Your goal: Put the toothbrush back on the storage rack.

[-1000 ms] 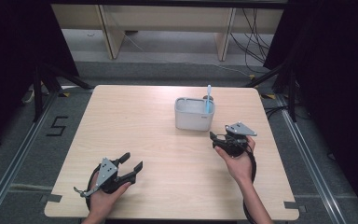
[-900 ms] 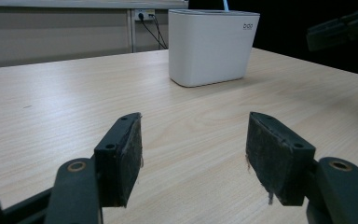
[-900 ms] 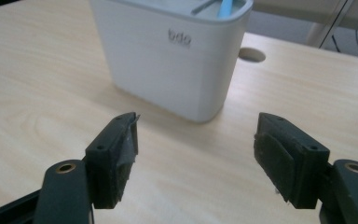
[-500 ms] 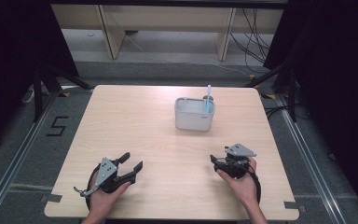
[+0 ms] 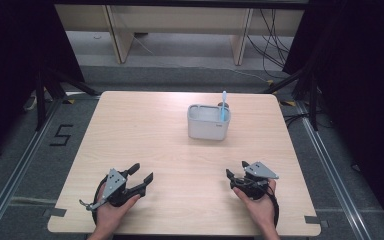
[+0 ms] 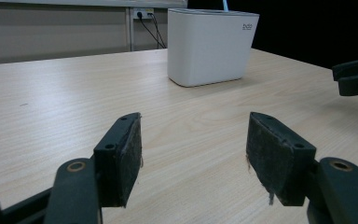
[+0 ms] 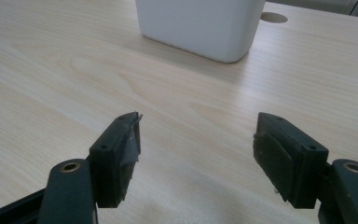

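A white rectangular container (image 5: 208, 121) stands right of the middle of the wooden table (image 5: 145, 125), with a light blue stick-like item (image 5: 224, 105) upright in its right end. My left gripper (image 5: 141, 173) rests near the front left edge, open, nothing between its fingers. My right gripper (image 5: 236, 170) rests near the front right edge, open and empty too. The left gripper view shows the container (image 6: 209, 44) ahead beyond the open gripper (image 6: 193, 154), and the right gripper's jaws at the far right. In the right gripper view the container (image 7: 198, 25) stands ahead of the open gripper (image 7: 196, 158).
A round cable hole (image 7: 273, 17) lies in the tabletop beyond the container. Black frame legs and cables stand on the floor around the table. A "5" mark (image 5: 60, 135) is taped on the floor to the left.
My right gripper has drawn back from beside the container toward the front right edge of the table and come to rest there. The left gripper has stayed put.
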`<state>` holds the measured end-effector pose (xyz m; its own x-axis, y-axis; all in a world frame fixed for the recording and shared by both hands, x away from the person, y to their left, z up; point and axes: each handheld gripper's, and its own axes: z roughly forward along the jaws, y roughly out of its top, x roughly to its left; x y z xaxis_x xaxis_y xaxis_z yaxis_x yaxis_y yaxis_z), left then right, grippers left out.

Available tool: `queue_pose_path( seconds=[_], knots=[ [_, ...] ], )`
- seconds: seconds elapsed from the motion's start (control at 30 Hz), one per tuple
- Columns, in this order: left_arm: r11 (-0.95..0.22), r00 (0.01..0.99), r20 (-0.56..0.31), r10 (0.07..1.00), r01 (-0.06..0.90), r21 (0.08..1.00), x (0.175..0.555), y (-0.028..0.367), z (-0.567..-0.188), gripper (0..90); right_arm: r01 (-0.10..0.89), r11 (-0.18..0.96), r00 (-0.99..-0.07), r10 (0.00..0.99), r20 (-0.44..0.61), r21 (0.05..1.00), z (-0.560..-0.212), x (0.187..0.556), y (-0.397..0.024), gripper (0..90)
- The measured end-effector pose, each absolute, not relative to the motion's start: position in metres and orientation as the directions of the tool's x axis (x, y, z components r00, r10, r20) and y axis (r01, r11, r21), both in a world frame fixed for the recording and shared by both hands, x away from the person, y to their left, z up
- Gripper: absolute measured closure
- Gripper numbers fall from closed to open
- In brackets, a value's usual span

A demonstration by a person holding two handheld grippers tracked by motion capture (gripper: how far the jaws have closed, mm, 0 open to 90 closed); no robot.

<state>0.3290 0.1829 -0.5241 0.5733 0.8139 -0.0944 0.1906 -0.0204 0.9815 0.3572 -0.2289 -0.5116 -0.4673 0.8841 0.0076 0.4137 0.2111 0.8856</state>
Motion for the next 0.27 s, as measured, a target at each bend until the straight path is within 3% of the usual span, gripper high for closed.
queue_pose_path(
  seconds=[0.27],
  knots=[
    [-0.022,0.564,-0.107,0.819,0.216,0.976,0.3288,0.1838,-0.523,35.6,0.421,0.183,-0.448,0.894,0.029,0.888,-0.5134,0.3578,-0.2307,32.7]
  ],
)
